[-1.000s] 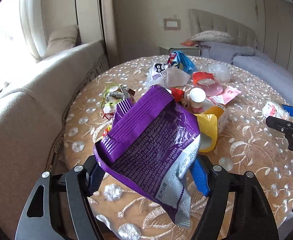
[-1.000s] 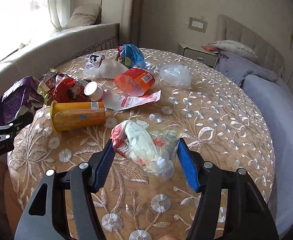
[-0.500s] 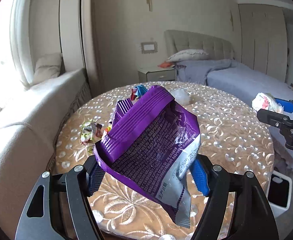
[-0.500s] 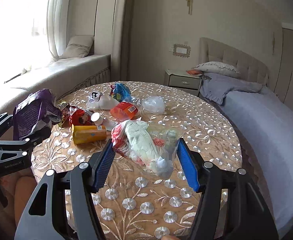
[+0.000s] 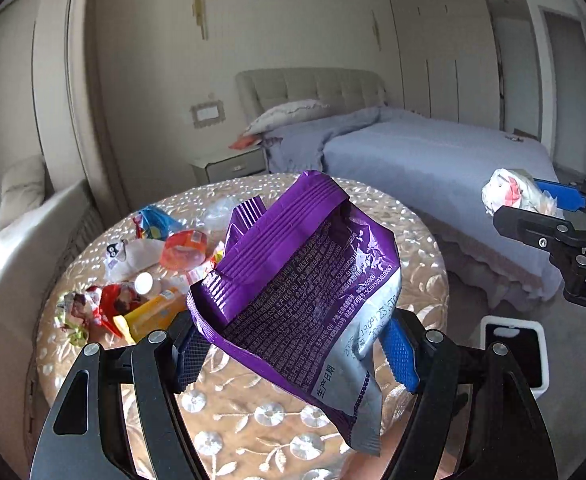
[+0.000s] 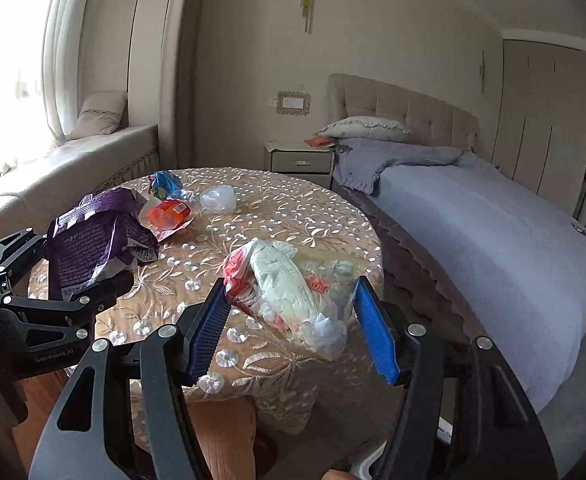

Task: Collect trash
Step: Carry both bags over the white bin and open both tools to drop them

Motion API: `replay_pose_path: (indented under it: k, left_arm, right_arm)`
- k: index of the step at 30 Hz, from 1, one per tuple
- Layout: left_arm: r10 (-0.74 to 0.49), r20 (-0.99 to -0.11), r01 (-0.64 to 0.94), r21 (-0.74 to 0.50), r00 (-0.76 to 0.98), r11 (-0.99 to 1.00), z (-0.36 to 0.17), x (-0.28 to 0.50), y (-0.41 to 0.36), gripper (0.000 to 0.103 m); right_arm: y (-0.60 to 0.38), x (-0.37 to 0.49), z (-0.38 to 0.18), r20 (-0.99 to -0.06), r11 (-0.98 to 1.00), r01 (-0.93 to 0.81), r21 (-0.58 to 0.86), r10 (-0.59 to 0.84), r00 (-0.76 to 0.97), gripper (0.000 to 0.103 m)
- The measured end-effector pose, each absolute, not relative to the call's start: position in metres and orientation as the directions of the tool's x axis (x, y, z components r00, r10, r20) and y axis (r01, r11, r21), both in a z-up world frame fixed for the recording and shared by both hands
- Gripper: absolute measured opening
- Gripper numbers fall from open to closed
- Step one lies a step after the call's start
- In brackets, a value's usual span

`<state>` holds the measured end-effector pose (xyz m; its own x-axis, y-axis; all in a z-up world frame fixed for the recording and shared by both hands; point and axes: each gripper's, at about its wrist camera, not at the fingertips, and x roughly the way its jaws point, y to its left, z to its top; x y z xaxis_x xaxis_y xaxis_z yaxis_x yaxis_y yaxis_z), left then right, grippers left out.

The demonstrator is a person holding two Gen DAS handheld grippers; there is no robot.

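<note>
My left gripper is shut on a crumpled purple snack bag and holds it in the air above the round table; the bag also shows in the right wrist view. My right gripper is shut on a crumpled clear plastic bag with white and red contents, held up off the table's near edge; it also shows in the left wrist view. More trash lies on the table: an orange cup, a yellow bottle, red and blue wrappers.
A white bin with a black opening stands on the floor to the right of the table. A bed lies to the right, a nightstand behind, a window seat to the left.
Both grippers have lifted and pulled back from the table with their trash held. The views now take in the whole table, the bed and the floor bin.
</note>
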<state>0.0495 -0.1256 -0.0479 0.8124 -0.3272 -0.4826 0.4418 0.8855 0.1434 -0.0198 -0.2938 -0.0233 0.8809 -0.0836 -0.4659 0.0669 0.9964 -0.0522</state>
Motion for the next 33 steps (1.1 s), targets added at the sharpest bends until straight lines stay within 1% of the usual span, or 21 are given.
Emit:
replay_pose_path:
  k: [5,9,13,16,22,26,29,31,33]
  left_arm:
    - [-0.415,-0.507,0.55,0.148,0.755,0.822,-0.059,0.043,-0.174,0.072]
    - [-0.5,-0.539,0.657,0.138,0.678,0.741,-0.075,0.035,-0.22,0.072]
    - [-0.554,-0.588,0.752,0.148,0.589,0.643,-0.101,0.024,-0.271,0.072]
    - [-0.571,-0.639,0.812,0.152,0.516,0.564,-0.129,0.017,-0.309,0.072]
    - [-0.543,-0.765,0.913,0.142,0.346,0.382,-0.202,0.007,-0.382,0.072]
    - [-0.489,-0.837,0.95,0.111,0.247,0.29,-0.245,0.006,-0.42,0.072]
    - [-0.466,-0.865,0.966,0.077,0.187,0.246,-0.266,0.005,-0.441,0.072]
    - [-0.454,-0.873,0.972,0.08,0.175,0.22,-0.276,0.003,-0.453,0.072]
    - [-0.44,-0.885,0.977,0.07,0.154,0.201,-0.283,0.004,-0.465,0.076]
  right_arm:
    - [-0.329,-0.042,-0.038,-0.483,0.987,0.157,-0.039,-0.156,0.861,0.064]
    - [-0.361,-0.062,-0.056,-0.504,0.97,0.244,-0.025,-0.223,0.834,0.064]
    - [-0.396,-0.081,-0.08,-0.553,0.942,0.335,0.0,-0.279,0.785,0.064]
    - [-0.421,-0.093,-0.101,-0.594,0.919,0.393,-0.005,-0.319,0.739,0.064]
    - [-0.457,-0.105,-0.159,-0.684,0.906,0.419,-0.062,-0.344,0.643,0.064]
    - [-0.491,-0.106,-0.196,-0.75,0.885,0.465,-0.026,-0.325,0.576,0.064]
    - [-0.51,-0.101,-0.218,-0.781,0.87,0.493,0.004,-0.305,0.545,0.064]
    - [-0.521,-0.097,-0.231,-0.796,0.859,0.511,0.029,-0.289,0.531,0.064]
    - [-0.531,-0.091,-0.24,-0.806,0.849,0.528,0.04,-0.285,0.519,0.064]
